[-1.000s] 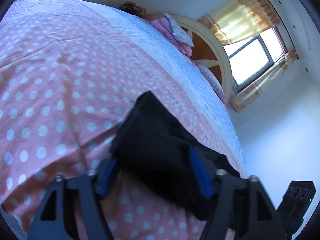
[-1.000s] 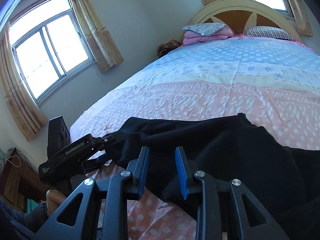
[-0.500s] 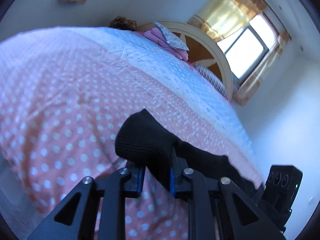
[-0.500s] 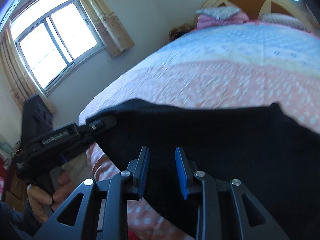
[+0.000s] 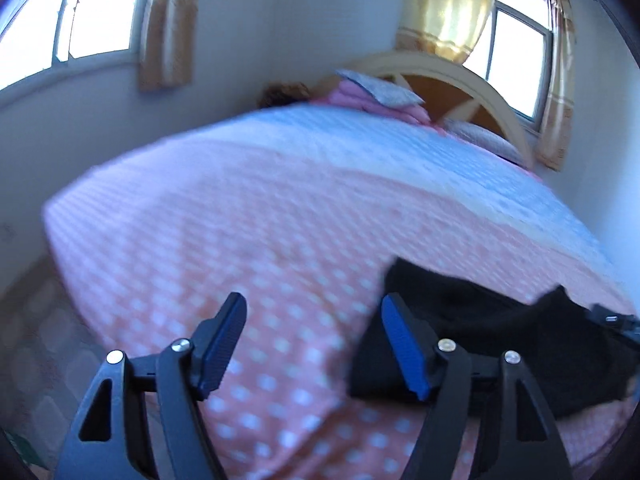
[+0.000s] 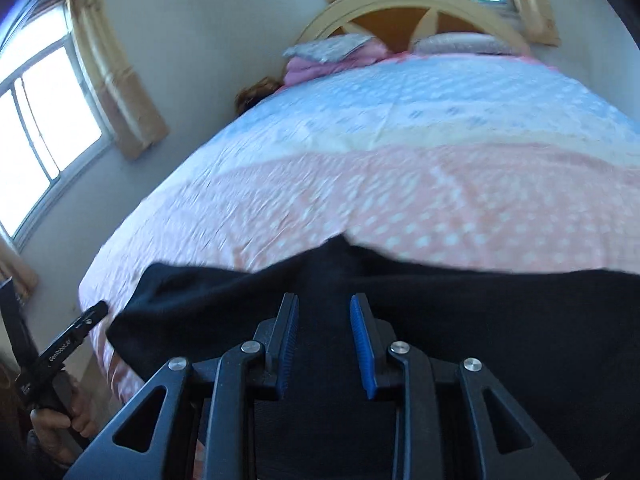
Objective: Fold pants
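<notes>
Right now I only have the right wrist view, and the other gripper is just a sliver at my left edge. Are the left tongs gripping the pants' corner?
Observer: No. The left tongs are wide open, with only the dotted bedcover showing between them.
Operator: So where are the pants relative to them?
Observer: The black pants lie on the bed beside and beyond the right-hand pad, with no fabric in the gap.
</notes>
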A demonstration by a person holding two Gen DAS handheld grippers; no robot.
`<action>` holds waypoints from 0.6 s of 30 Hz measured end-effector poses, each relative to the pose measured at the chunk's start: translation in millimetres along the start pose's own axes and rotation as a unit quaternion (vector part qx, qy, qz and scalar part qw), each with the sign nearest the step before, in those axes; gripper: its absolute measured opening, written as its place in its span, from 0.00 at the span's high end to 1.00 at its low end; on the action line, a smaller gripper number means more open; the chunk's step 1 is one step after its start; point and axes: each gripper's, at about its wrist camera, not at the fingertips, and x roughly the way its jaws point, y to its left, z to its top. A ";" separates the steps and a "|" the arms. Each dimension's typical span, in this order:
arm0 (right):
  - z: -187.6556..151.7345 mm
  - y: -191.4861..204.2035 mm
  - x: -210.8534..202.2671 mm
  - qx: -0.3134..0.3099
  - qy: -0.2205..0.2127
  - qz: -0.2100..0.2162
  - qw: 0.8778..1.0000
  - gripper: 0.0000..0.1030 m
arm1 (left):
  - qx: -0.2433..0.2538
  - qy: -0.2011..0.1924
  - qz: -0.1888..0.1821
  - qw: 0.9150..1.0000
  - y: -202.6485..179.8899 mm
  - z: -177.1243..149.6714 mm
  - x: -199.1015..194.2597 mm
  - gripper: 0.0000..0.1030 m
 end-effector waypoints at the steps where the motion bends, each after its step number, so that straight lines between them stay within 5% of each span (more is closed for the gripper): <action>1: 2.9 -9.1 -10.6 0.008 -0.019 -0.010 1.000 0.72 | 0.005 -0.015 0.010 1.000 0.3 6.1 -4.3 0.29; 5: 16.3 -76.7 -58.7 0.074 -0.092 -0.103 0.988 0.69 | 0.014 -0.023 -0.043 0.999 -20.3 15.1 -5.6 0.25; 7: 22.0 -116.1 -73.7 0.103 -0.095 -0.146 0.979 0.52 | 0.027 -0.005 -0.087 0.996 -41.6 13.7 1.3 0.22; 12: 40.2 -233.9 -114.3 0.180 -0.097 -0.214 0.955 0.52 | 0.074 0.029 -0.204 0.976 -118.7 6.6 10.2 0.22; 18: 71.9 -353.0 -105.5 0.244 -0.019 -0.277 0.929 0.52 | 0.155 0.066 -0.292 0.941 -210.1 -8.8 2.3 0.22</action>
